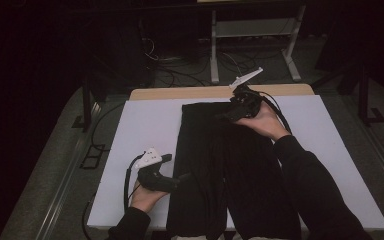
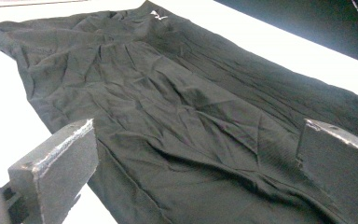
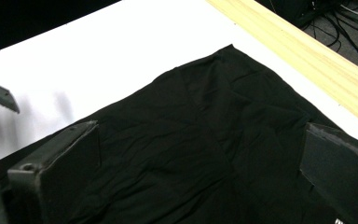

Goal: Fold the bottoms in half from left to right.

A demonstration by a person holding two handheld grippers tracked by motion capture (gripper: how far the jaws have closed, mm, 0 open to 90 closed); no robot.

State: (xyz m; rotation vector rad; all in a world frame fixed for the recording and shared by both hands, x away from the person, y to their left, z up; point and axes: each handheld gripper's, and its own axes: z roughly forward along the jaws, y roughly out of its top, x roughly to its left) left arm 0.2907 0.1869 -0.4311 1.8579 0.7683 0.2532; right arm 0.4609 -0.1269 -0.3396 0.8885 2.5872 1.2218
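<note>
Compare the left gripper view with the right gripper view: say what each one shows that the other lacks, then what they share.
The left gripper view has a small white logo mark near the far end of the black fabric garment, and long wrinkles running along the cloth.

The right gripper view has the pale wooden table edge beyond the white table cover, dark cables on the floor past it, and a far corner of the garment.

Both look along two open black jaws with nothing between them, over the same black garment spread flat on the white cover.

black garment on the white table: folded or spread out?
Spread out. The black fabric garment lies flat and lengthwise on the white table, wrinkled, no fold-over visible; its near end runs past the table edge.
</note>
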